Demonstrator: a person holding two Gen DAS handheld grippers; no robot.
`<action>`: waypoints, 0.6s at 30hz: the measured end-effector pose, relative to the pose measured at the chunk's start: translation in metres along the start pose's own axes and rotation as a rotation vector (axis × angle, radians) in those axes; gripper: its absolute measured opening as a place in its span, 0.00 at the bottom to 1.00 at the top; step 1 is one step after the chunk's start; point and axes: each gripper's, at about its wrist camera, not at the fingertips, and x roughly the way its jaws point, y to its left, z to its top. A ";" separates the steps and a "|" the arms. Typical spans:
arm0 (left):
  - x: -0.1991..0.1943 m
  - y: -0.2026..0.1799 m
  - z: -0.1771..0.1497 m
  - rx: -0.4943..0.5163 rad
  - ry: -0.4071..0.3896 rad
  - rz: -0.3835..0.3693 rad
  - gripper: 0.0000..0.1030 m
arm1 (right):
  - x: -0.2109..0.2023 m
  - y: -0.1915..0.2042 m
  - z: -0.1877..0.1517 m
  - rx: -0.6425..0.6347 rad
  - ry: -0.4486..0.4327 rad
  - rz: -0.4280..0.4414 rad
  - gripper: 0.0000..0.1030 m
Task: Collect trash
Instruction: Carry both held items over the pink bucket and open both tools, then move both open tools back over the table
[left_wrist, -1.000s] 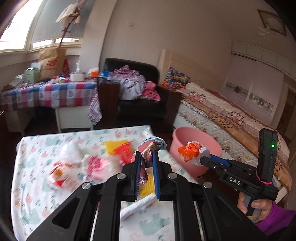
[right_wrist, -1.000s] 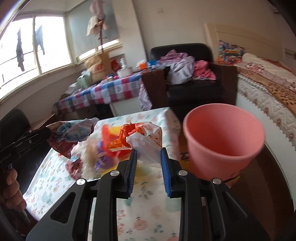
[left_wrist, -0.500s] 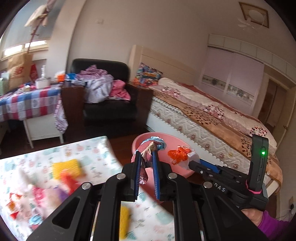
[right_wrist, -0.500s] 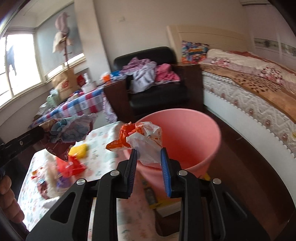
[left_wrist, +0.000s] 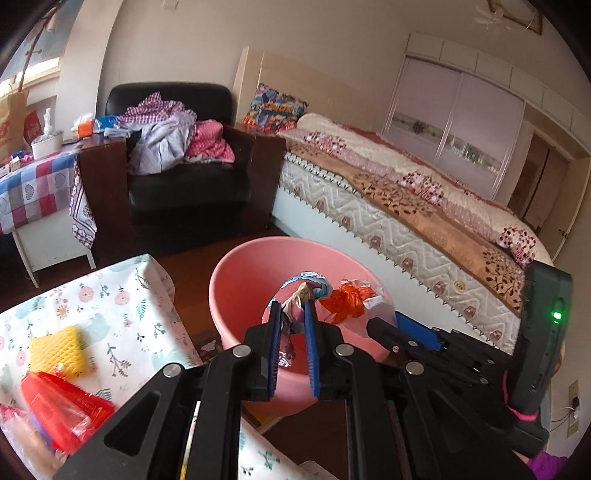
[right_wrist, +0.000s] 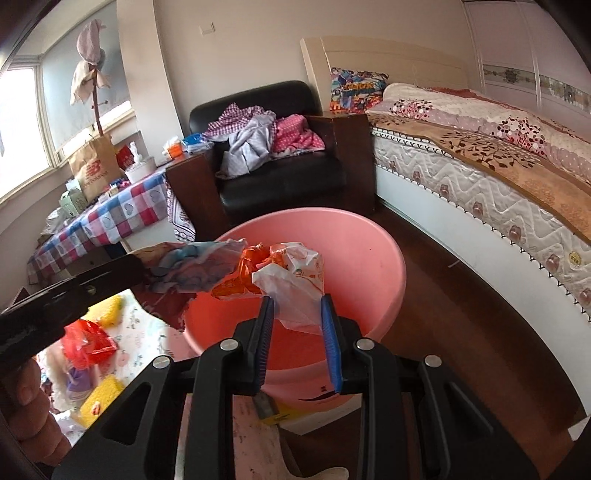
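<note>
Trash sits clamped in both our grippers over the pink bucket (right_wrist: 373, 266). Our left gripper (left_wrist: 291, 325) points downward, its blue pads nearly together on a crumpled blue-and-maroon wrapper (left_wrist: 301, 291), which hangs above the bucket's open mouth. Our right gripper (right_wrist: 297, 317) also tilts downward beside it, jaws partly closed and pinching a white-and-orange plastic bag (right_wrist: 291, 273) that hangs over the same opening. In the right wrist view the two pieces of trash are just beside each other, the wrapper's edge reaching the bag's orange part. The bucket stands on the dark floor between the flowered table (left_wrist: 110, 306) and the bed (left_wrist: 424, 206). On the table lie a yellow foam net (left_wrist: 55, 350) and a red plastic bag (left_wrist: 66, 410). Part of a hand (right_wrist: 26, 417) shows at the lower left of the right wrist view, behind the left gripper.
</note>
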 end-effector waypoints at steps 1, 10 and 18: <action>0.006 0.001 0.001 -0.004 0.008 0.001 0.11 | 0.002 -0.001 -0.001 0.001 0.005 -0.005 0.26; 0.022 0.016 -0.002 -0.062 0.046 -0.007 0.20 | 0.012 0.004 0.000 -0.014 0.018 -0.014 0.27; 0.002 0.019 0.000 -0.069 0.011 -0.017 0.28 | 0.010 0.001 0.001 0.007 0.026 -0.015 0.28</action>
